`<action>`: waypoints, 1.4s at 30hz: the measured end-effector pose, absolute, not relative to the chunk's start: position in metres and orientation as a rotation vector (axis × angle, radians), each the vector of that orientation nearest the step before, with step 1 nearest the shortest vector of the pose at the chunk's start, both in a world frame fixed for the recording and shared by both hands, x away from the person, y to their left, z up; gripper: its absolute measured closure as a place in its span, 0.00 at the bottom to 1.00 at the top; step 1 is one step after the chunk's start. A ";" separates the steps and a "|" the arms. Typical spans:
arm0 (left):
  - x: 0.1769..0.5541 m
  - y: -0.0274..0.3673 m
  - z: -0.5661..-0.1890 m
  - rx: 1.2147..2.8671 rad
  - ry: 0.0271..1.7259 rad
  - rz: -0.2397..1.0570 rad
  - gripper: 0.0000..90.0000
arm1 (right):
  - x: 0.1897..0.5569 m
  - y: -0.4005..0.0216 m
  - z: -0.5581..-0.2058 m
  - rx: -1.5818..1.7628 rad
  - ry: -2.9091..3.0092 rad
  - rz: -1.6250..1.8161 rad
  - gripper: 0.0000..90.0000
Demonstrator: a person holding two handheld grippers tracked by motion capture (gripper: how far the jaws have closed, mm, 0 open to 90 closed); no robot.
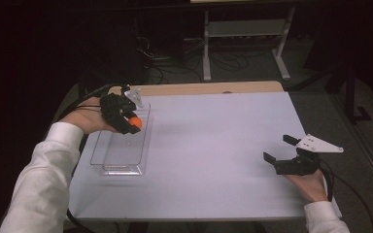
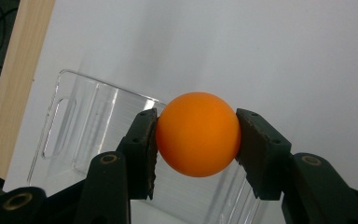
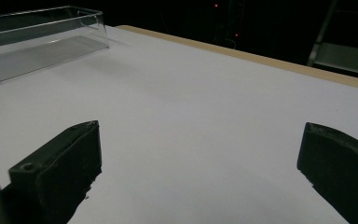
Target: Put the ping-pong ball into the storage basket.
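High view: left gripper [image 1: 132, 122] at left of frame, over far end of clear plastic tray [image 1: 108, 162], jaws clamped on orange ball [image 1: 136, 122]. Right gripper [image 1: 279, 150] at lower right, jaws spread wide, nothing between, low over white desk [image 1: 213, 145].

Left gripper view: ball [image 2: 198, 134] pinched between both jaws at frame centre; tray [image 2: 74, 135] below and behind at lower left.

Right gripper view: jaws far apart at bottom corners, bare desk [image 3: 200, 116] between; tray [image 3: 42, 39] at upper left.
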State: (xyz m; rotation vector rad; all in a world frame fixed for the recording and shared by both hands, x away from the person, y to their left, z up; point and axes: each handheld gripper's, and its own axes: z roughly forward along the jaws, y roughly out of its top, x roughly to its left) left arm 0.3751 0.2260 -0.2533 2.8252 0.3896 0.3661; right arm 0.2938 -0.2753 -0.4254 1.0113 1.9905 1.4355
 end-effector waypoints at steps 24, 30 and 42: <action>0.370 0.245 -0.260 2.834 0.441 0.359 0.57 | 0.294 -0.276 -0.425 1.015 1.989 1.436 0.00; 0.371 0.244 -0.266 2.847 0.430 0.351 0.57 | 0.293 -0.276 -0.425 1.020 1.988 1.438 0.00; 0.372 0.246 -0.277 2.859 0.440 0.334 0.57 | 0.293 -0.277 -0.425 1.023 1.984 1.437 0.00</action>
